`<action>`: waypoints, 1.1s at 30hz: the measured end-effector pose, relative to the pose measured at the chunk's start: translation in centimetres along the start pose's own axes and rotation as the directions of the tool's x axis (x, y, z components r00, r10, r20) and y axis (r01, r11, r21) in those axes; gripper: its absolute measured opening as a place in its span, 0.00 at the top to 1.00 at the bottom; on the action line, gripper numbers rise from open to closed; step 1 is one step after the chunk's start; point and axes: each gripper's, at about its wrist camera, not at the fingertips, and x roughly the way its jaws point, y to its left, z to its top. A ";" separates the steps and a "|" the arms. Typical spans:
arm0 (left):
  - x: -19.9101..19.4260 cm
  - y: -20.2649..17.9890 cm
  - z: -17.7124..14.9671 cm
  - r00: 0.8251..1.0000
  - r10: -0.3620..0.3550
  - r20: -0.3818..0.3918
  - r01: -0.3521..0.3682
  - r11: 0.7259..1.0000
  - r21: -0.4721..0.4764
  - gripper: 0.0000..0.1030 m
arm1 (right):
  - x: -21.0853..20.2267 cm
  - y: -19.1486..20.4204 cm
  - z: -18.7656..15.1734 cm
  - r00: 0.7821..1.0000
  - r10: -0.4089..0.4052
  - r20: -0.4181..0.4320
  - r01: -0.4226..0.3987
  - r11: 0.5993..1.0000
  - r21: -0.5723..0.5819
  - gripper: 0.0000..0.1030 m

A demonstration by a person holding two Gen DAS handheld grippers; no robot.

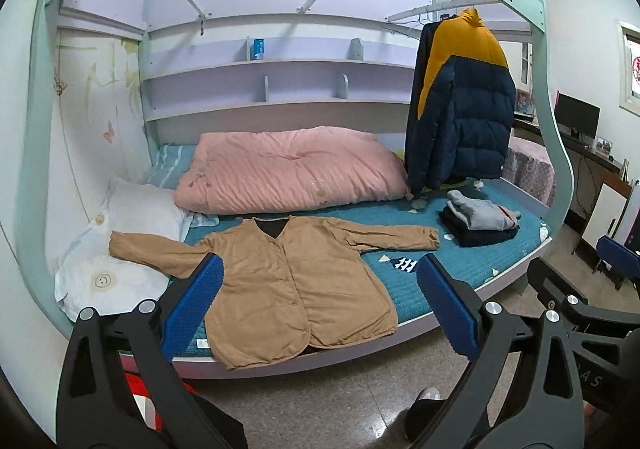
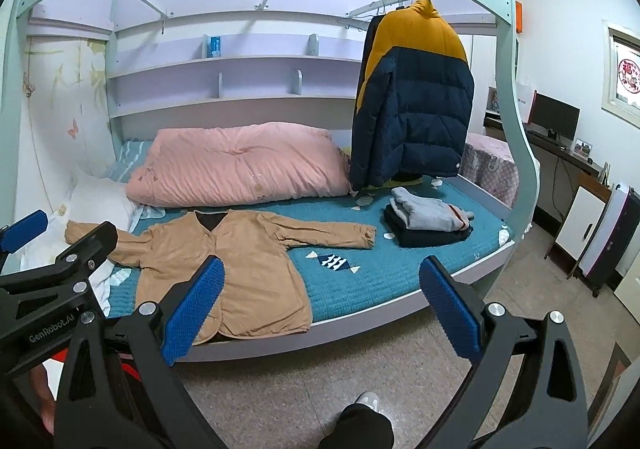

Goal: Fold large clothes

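A tan button-front jacket (image 1: 288, 281) (image 2: 236, 269) lies flat on the teal bed (image 1: 472, 269) (image 2: 380, 281), sleeves spread to both sides, hem at the bed's front edge. My left gripper (image 1: 318, 305) is open, held back from the bed above the floor, its blue pads (image 1: 192, 305) empty. My right gripper (image 2: 320, 305) is open too, also off the bed's front edge with nothing between its blue pads (image 2: 448, 305). Each gripper shows at the side of the other's view.
A pink quilt (image 1: 288, 169) lies at the back of the bed. A white pillow (image 1: 120, 249) sits left. Folded clothes (image 1: 480, 221) are stacked right. A navy and yellow puffer jacket (image 1: 460, 97) hangs from a rail. A person's shoe (image 2: 368, 401) is on the floor.
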 end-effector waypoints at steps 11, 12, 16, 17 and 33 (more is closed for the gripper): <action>0.0 -0.1 0.4 1.000 0.023 0.013 -0.023 1.000 0.004 0.05 | -0.1 0.1 0.4 1.000 0.010 0.017 -0.010 1.000 -0.003 0.08; 0.0 -0.1 0.4 1.000 0.023 0.014 -0.023 1.000 0.004 0.05 | 0.0 0.0 0.5 1.000 0.013 0.018 -0.013 1.000 -0.001 0.08; 0.0 -0.2 0.5 0.999 0.037 0.020 -0.037 0.999 0.013 0.05 | 0.0 -0.2 0.6 1.000 0.022 0.015 -0.022 1.000 0.006 0.08; 0.0 -0.1 0.6 0.999 0.035 0.018 -0.035 0.999 0.013 0.05 | 0.0 -0.3 0.7 1.000 0.024 0.016 -0.024 1.000 0.007 0.08; 0.6 -1.2 0.4 1.000 0.024 0.017 -0.024 1.000 0.010 0.06 | 0.6 -1.8 0.9 1.000 -0.002 0.016 0.002 1.000 0.008 0.08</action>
